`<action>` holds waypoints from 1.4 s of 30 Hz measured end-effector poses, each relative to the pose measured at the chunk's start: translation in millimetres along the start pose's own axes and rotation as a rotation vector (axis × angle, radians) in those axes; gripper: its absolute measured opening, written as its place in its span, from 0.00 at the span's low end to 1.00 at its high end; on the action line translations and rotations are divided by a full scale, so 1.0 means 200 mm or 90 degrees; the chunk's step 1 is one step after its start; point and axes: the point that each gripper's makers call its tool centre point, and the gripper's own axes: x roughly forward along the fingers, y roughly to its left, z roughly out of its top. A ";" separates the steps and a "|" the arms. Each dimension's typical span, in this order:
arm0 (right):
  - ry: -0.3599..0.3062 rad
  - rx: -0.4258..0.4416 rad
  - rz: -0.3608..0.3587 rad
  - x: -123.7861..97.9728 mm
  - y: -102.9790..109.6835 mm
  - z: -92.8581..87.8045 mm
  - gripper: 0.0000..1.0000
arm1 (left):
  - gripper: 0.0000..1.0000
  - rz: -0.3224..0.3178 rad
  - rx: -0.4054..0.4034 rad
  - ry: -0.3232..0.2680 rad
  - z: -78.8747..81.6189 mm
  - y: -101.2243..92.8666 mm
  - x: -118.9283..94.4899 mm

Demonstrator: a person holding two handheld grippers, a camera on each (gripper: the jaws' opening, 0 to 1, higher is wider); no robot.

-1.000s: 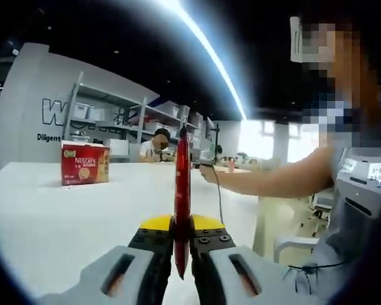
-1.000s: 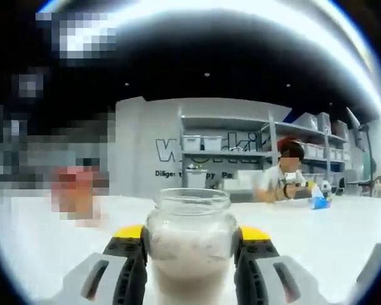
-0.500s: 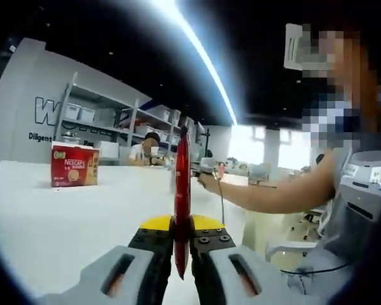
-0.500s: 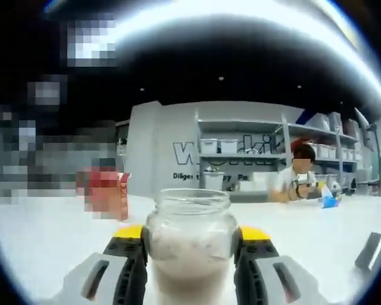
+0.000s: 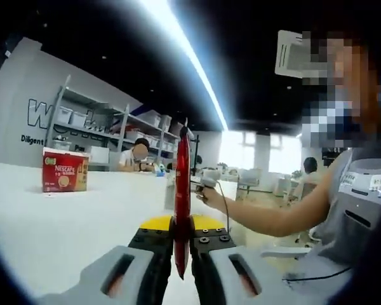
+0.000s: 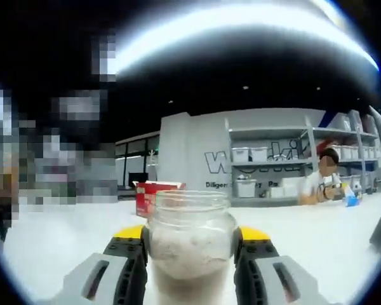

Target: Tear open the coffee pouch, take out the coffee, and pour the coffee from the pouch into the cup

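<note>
Two claws are at work above a white tabletop (image 5: 63,216). The left claw (image 5: 181,238) is clenched on a slim red coffee pouch (image 5: 181,190), which stands upright, edge-on to the camera, pinched between the yellow-tipped black jaws with its lower end poking out below them and its top rising well above. Whether the pouch top is torn cannot be told from this angle.

The right claw (image 6: 190,244) is grasping a clear glass jar (image 6: 190,244), the cup of the task, its jaws pressed against both sides of the glass. The jar stands upright with its mouth open at the top, and its inside looks cloudy white; what is in it cannot be told.

In the left gripper view a red coffee box (image 5: 65,171) sits far off on the left of the tabletop, well apart from the pouch. The same box (image 6: 153,198) shows in the right gripper view just behind the jar's left edge. On the right of the left gripper view a person in a grey shirt stretches out an arm, the hand (image 5: 209,194) holding a grip. Far back, a seated person (image 5: 137,159) works beside shelves (image 5: 82,130) with white bins, by a grey wall with lettering.
</note>
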 end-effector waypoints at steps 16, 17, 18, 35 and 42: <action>-0.034 0.024 0.172 -0.01 0.79 0.04 0.53 | 0.12 0.012 0.023 -0.009 0.07 -0.10 -0.09; -0.035 0.026 0.183 -0.01 0.84 0.04 0.53 | 0.12 0.015 0.024 -0.009 0.07 -0.10 -0.09; -0.037 0.029 0.195 0.00 0.89 0.04 0.53 | 0.12 0.018 0.024 -0.010 0.08 -0.10 -0.10; -0.041 0.064 0.381 0.12 1.55 0.05 0.53 | 0.12 0.020 0.035 -0.014 0.11 -0.14 -0.14; -0.035 0.067 0.416 0.15 1.66 0.04 0.53 | 0.12 0.028 0.036 -0.013 0.12 -0.13 -0.14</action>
